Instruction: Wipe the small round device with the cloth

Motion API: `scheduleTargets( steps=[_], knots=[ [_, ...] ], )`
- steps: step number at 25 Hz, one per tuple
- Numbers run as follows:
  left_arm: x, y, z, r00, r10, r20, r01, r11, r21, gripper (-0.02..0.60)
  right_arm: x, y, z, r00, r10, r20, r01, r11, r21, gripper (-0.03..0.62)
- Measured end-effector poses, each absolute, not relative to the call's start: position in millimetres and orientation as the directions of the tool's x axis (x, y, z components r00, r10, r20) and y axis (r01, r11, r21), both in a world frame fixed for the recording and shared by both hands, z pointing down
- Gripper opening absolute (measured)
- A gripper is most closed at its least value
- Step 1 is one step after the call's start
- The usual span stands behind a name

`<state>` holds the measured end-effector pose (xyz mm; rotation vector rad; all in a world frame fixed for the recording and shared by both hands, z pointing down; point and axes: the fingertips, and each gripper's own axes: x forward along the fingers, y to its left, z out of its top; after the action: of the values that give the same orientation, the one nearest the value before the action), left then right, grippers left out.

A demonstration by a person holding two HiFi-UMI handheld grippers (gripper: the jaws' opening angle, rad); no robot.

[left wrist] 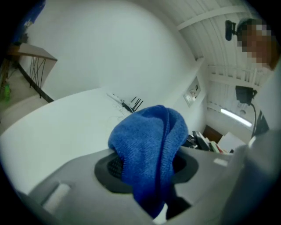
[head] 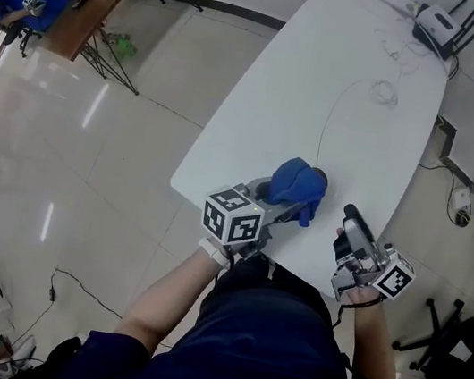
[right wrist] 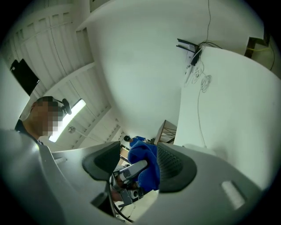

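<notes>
White table shows nothing I can surely call the device, unless the dark edge behind the cloth is it. Left gripper is clamped on that bunched cloth, right gripper half open and empty; best wipe with a slack fold, lightly.
</notes>
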<state>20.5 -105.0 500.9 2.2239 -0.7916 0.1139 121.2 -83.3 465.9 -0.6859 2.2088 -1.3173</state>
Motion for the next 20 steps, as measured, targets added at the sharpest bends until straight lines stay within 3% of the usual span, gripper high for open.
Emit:
scheduleTargets(
  steps=[13,20],
  knots=[
    [-12.2,-118.0,610.9,0.754,-0.464,0.466,-0.579,-0.134,0.804,0.187,140.9,-97.6,492.9,-0.709,-0.701,-0.075,-0.217,0.319,-0.923,0.241],
    [-6.6,-118.9,652.7,0.684,-0.389,0.617,-0.689,-0.068,0.722,0.190,146.1,-98.9,495.6,-0.702,-0.709,-0.060,-0.225,0.301,-0.927,0.232]
  ],
)
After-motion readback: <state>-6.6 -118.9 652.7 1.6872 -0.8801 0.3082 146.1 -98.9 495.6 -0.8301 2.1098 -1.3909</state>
